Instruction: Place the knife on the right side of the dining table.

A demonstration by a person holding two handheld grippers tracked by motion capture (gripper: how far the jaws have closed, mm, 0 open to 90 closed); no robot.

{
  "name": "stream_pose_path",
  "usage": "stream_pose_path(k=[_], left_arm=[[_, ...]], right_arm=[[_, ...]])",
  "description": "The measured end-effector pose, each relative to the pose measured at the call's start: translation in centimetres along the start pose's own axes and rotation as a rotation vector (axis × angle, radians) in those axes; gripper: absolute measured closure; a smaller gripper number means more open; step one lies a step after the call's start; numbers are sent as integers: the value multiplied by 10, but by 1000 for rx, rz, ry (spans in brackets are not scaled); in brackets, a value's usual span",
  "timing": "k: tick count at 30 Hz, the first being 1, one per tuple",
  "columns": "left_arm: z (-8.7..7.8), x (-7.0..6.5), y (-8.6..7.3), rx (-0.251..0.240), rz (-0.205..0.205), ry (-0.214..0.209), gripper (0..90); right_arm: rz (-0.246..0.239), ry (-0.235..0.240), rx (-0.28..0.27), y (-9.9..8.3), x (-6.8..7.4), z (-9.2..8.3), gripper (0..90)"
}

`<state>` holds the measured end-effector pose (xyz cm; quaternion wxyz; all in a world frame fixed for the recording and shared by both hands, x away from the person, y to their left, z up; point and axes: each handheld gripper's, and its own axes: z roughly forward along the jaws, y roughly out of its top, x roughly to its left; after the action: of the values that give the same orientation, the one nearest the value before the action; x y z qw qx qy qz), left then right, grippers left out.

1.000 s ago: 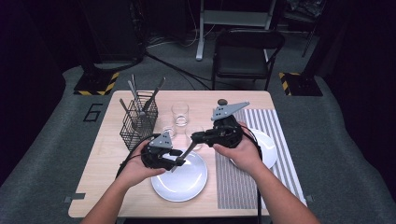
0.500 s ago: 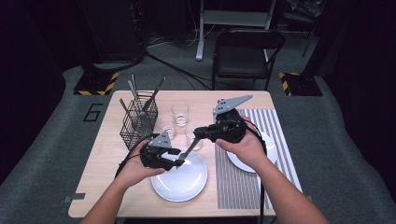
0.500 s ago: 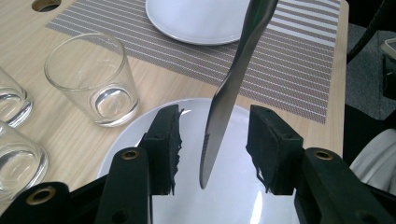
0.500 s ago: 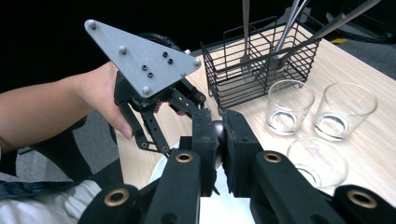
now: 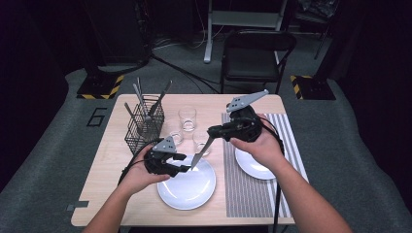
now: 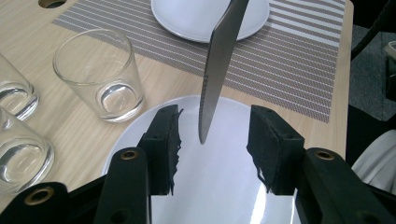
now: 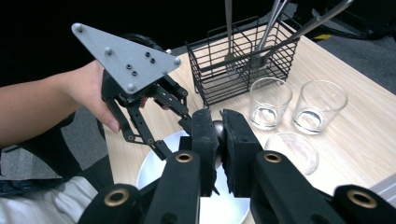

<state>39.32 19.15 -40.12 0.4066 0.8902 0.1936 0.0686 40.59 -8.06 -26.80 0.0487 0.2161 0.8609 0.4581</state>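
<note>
A table knife (image 5: 201,151) hangs blade-down from my right gripper (image 5: 214,131), which is shut on its handle (image 7: 217,129). The blade (image 6: 217,70) slants down toward the left. Its tip sits in the gap of my left gripper (image 6: 212,135), touching neither pad. The left gripper (image 5: 187,163) is open, and its jaws have just been opening with the blade tip between them. It hovers over the left rim of a white plate (image 5: 194,191). In the right gripper view the left gripper's grey plate (image 7: 126,56) and the hand holding it lie just beyond my jaws.
A black wire basket (image 5: 145,125) with cutlery stands at the table's left. Three empty glasses (image 5: 187,118) cluster beside it. A striped placemat (image 5: 243,191) on the right carries a second white plate (image 5: 252,169). A chair (image 5: 252,58) stands beyond the far edge.
The right hand has lifted a little with the knife, drawing the blade up. The left hand has stayed over the plate.
</note>
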Motion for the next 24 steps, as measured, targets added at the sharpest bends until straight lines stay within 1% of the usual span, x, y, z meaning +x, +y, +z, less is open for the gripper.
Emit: stream_pose_path(k=[4, 5, 7, 9, 10, 11, 19, 20, 21, 24], left_arm=[[0, 0, -1, -6, -2, 6, 528], [-1, 0, -1, -6, -2, 8, 528], [-1, 0, -1, -7, -2, 9, 527], [-2, 1, -1, -1, -4, 9, 526], [-2, 1, -1, -1, -4, 9, 526], [-2, 1, -2, -7, -8, 15, 526], [-4, 2, -4, 5, -11, 23, 526], [-4, 2, -4, 5, -11, 23, 526], [-4, 2, -5, 2, -9, 31, 526], [-5, 2, -6, 6, -14, 29, 526]], right_arm=[[2, -16, 2, 1, -5, -6, 842], [17, -27, -2, 1, -8, -9, 842], [14, -29, -2, 0, -10, -10, 841], [33, -47, -5, -2, -16, -15, 842], [33, -47, -5, -2, -16, -15, 842], [39, -59, -5, -3, -19, -18, 842], [72, -101, 0, -8, -34, -27, 841], [72, -101, 0, -8, -34, -27, 841], [76, -118, 1, -10, -39, -29, 842], [88, -132, 0, -11, -46, -30, 841]])
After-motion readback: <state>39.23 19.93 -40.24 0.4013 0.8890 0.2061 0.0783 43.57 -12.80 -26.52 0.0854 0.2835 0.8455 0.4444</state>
